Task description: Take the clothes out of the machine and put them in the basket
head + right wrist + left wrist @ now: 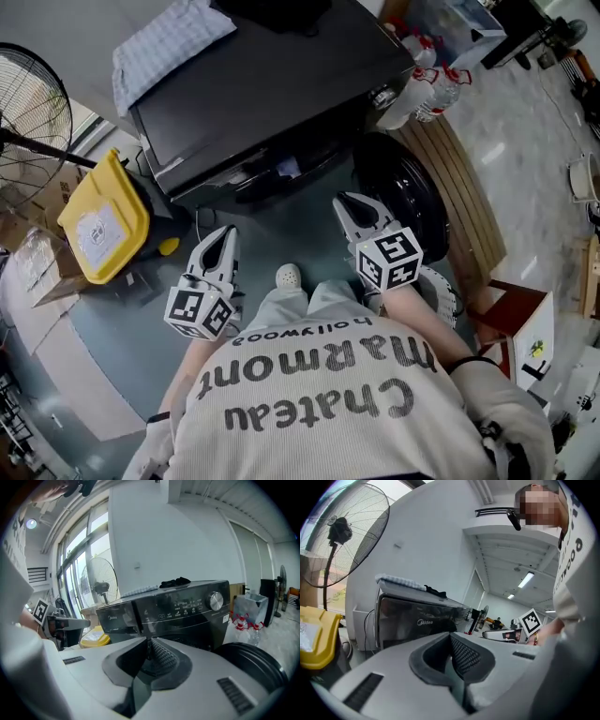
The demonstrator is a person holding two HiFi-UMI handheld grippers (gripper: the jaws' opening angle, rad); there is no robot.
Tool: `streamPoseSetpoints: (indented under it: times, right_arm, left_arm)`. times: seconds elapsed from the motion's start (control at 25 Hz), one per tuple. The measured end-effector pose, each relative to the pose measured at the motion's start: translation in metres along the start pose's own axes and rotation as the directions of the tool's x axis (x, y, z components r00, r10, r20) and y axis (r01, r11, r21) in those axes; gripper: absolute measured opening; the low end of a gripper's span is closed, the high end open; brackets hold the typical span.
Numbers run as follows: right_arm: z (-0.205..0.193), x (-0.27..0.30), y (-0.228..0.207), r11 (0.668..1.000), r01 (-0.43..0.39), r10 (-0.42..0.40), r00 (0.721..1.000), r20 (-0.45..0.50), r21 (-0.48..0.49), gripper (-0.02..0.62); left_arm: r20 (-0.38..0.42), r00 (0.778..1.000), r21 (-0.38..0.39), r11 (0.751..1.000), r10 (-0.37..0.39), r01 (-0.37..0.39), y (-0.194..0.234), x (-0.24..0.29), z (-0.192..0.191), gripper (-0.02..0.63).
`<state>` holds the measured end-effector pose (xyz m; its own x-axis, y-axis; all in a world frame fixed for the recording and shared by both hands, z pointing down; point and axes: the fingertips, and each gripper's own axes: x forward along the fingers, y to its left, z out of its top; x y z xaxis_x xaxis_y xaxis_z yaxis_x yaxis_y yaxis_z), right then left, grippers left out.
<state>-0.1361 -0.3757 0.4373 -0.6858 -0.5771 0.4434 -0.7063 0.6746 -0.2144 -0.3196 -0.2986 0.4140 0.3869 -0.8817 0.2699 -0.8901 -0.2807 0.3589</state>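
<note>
A black front-loading washing machine [253, 84] stands ahead with its round door [405, 192] swung open to the right. Inside the dark drum opening a pale piece of cloth [287, 169] shows. A checked cloth [169, 42] and a dark garment [174, 581] lie on the machine's top. My left gripper [223, 236] is shut and empty, low in front of the machine's left corner. To the right of it, just before the open door, my right gripper [349, 202] is also shut with nothing in it. Both point at the machine [183, 611].
A yellow lidded bin [98, 220] stands on the floor left of the machine. Behind it is a standing fan [28, 112]. Water bottles [436, 84] and a slatted wooden pallet [464, 187] lie to the right. A cardboard box [37, 272] sits at the far left.
</note>
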Motion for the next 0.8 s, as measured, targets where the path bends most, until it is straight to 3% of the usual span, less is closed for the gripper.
streamPoseSetpoints:
  times: [0.12,0.24,0.36,0.6,0.8]
  right_arm:
    - [-0.013,0.013,-0.007,0.999,-0.049,0.049,0.998,-0.032,-0.015,0.048]
    - [-0.034,0.023,-0.008,0.989,-0.128,0.122,0.99,-0.075,-0.08,0.048]
    - [-0.057,0.038,-0.013,0.969,-0.192,0.177,0.978,-0.109,-0.155,0.049]
    - [-0.114,0.066,-0.036,0.942,-0.232,0.204,0.97,-0.135,-0.242,0.051]
    - [-0.163,0.113,-0.05,0.944,-0.229,0.203,0.971,-0.13,-0.237,0.051]
  left_arm:
    - [-0.004,0.999,-0.013,0.999,0.053,-0.053,-0.005,0.006,-0.018,0.008]
    - [-0.031,0.986,0.025,0.986,0.163,-0.163,-0.01,0.013,-0.045,0.008]
    - [-0.034,0.974,0.031,0.974,0.226,-0.225,-0.013,0.027,-0.075,0.008]
    - [0.007,0.961,-0.024,0.961,0.276,-0.276,-0.013,0.065,-0.14,0.008]
    - [0.031,0.968,-0.049,0.968,0.248,-0.247,0.008,0.108,-0.186,0.009]
